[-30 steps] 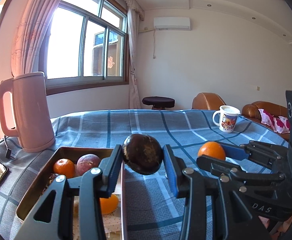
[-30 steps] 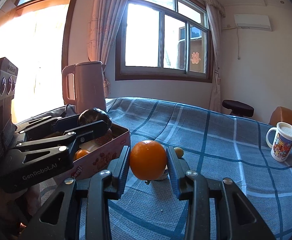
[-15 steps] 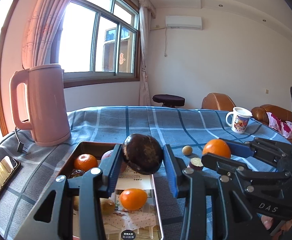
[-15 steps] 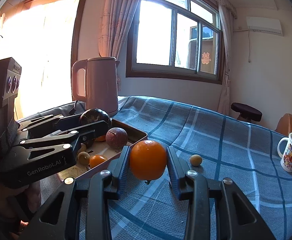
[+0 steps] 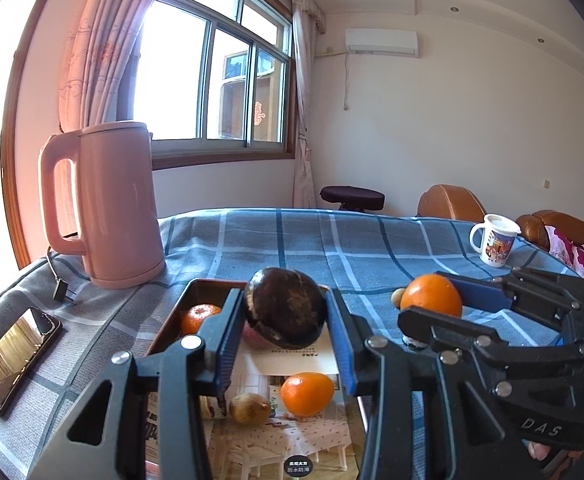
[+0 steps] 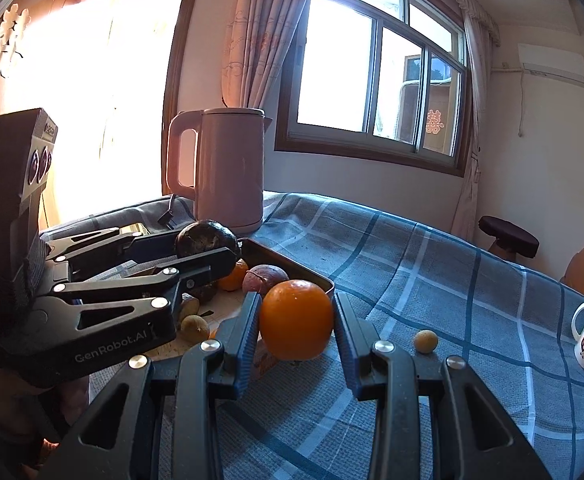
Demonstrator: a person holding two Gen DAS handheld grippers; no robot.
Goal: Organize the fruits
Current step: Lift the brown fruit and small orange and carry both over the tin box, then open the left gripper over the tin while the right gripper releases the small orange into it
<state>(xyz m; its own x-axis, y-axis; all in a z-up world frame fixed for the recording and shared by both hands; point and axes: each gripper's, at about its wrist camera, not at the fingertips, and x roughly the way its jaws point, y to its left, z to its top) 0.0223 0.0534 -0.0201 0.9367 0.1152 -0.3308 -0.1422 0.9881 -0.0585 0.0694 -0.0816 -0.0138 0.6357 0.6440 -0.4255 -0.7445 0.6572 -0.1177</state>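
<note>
My left gripper is shut on a dark purple-brown round fruit, held above the shallow rectangular tray. In the tray lie a tangerine, a second orange fruit, a small brown fruit and a reddish fruit partly hidden behind the held one. My right gripper is shut on a large orange, held just right of the tray's rim; in the left wrist view it shows at right. A small tan fruit lies on the cloth.
A pink kettle stands at the table's back left, its plug on the cloth. A phone lies at the left edge. A printed mug stands far right. The blue checked tablecloth stretches toward a stool and brown chairs.
Both grippers have travelled sideways with their fruits, so the tray now lies right under the left gripper and close by the right one. Both grips are unchanged.
</note>
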